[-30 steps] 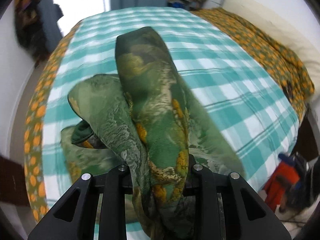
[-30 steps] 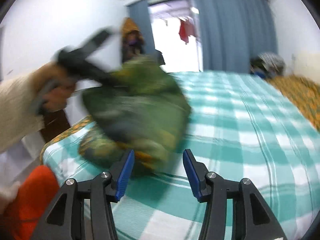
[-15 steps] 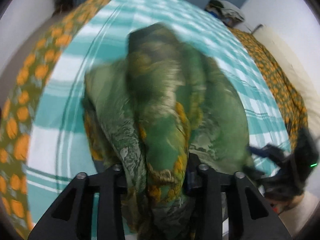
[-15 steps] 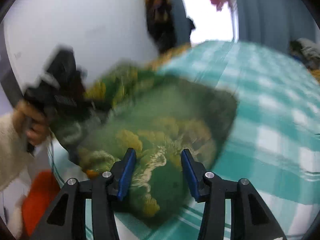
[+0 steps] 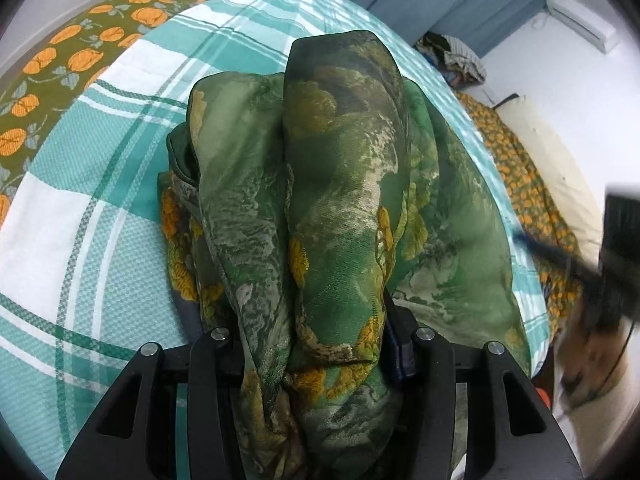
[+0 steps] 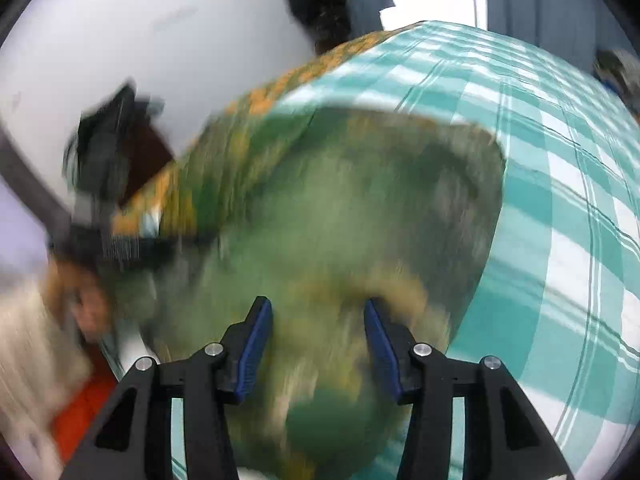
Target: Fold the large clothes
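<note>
A green garment with orange and yellow print [image 5: 344, 208] lies bunched on the teal-and-white checked bed sheet [image 5: 80, 208]. One thick fold runs back between the fingers of my left gripper [image 5: 316, 344]. Its jaws are opening, and the blue right pad [image 5: 397, 354] shows bare beside the cloth. In the right wrist view the same garment [image 6: 360, 208] is blurred. My right gripper [image 6: 318, 340] hovers just over its near edge, open, with cloth seen between the blue pads. Each gripper shows blurred in the other's view: the left [image 6: 104, 200] and the right [image 5: 616, 264].
An orange-flowered blanket [image 5: 60, 64] borders the sheet on the left and continues far right beside a cream pillow [image 5: 560, 160]. A pile of clothes [image 5: 456, 56] sits by blue curtains. A hand and cream sleeve [image 6: 48, 340] and something orange-red [image 6: 80, 412] are low left.
My left gripper came down and rolled, laying the garment on the bed, and its jaws widened. My right gripper swung across to stand over the garment's near edge.
</note>
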The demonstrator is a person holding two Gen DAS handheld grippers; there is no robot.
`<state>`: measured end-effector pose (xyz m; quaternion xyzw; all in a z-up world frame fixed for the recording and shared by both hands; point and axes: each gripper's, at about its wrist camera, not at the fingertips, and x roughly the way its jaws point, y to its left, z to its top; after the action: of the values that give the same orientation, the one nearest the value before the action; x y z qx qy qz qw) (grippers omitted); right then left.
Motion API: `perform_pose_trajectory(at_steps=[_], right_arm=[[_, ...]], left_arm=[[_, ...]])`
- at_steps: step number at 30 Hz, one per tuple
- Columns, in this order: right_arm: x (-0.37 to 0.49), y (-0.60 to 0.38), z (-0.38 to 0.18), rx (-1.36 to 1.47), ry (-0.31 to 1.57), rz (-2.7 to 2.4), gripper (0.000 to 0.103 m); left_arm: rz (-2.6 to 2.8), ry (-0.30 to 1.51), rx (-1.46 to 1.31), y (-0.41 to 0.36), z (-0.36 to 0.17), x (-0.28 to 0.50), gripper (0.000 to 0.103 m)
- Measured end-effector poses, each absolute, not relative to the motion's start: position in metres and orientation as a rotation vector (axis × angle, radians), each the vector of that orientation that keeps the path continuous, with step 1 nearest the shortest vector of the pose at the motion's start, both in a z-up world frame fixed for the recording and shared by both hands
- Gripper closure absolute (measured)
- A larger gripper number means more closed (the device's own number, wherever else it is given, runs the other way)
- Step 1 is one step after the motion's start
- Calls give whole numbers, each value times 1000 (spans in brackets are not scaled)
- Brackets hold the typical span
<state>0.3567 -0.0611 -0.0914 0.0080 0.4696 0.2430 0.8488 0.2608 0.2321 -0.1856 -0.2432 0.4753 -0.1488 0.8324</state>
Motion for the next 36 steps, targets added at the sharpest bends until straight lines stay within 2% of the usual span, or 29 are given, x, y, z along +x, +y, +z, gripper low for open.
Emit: perform_pose_trajectory(at_steps=[4,7,9,11,16,20,22,26,31,36], right_arm=[[418,-38,-87,66,993,495,53],[460,-15,-152,42,1177,446,53],[456,-2,-175,-48,1184,429,53],[451,0,-174,-57,1165,413,53],[411,-15,-144,-90,1075,425,54],[344,-42,-112,-99,963,489,54],[297,-53,-106,-109,964,499,54],[243,-56,-120,-150,958,444,54],[250,-36,-163,-268,952,336,52],[248,-41,-150,-257,962,343,51]], left_arm=[[-312,1002,-515,231,-187,259,53],[-293,1009,-495,234,-189,255,54],[-265,1017,-454,228,-191,257,54],[-263,1010,-450,227,-191,257,53],[-275,1004,-466,230,-190,254,53],[-277,996,-475,230,-190,252,52],[-280,992,-482,231,-191,250,52],[-289,987,-485,229,-192,248,50],[-247,988,-452,221,-189,248,49],[-247,985,-514,228,-178,243,44]])
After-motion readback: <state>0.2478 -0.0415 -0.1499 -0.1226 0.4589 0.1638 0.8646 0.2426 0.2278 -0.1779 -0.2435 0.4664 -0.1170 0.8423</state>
